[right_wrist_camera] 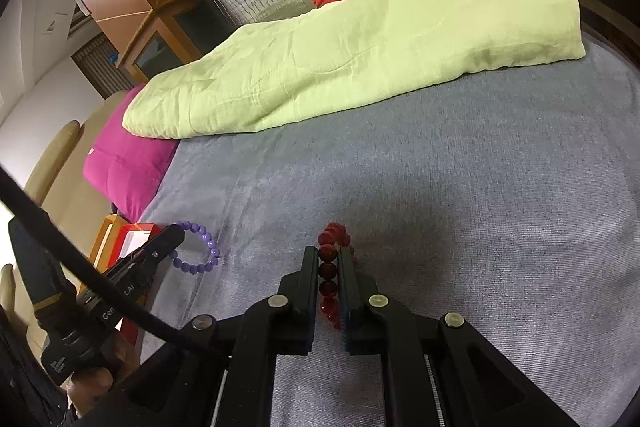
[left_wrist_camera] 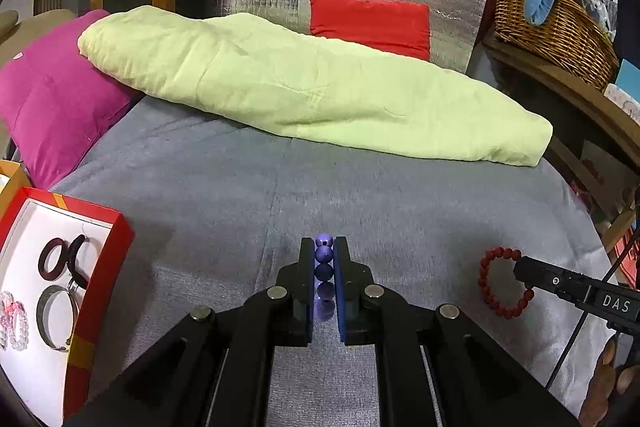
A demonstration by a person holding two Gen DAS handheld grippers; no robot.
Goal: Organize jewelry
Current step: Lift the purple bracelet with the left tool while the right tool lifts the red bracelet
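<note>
Writing: "DAS" on the right gripper's body
Left gripper (left_wrist_camera: 324,247): level over grey cover, clamped on purple bracelet (left_wrist_camera: 324,267)
Right gripper (right_wrist_camera: 329,255): pinching red bracelet (right_wrist_camera: 329,267)
Red box (left_wrist_camera: 100,267): left of left gripper

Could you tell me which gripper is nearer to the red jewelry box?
Left. The left gripper, shut on the purple bracelet, sits just right of the red jewelry box; the right gripper, shut on the red bracelet, is farther right.
</note>
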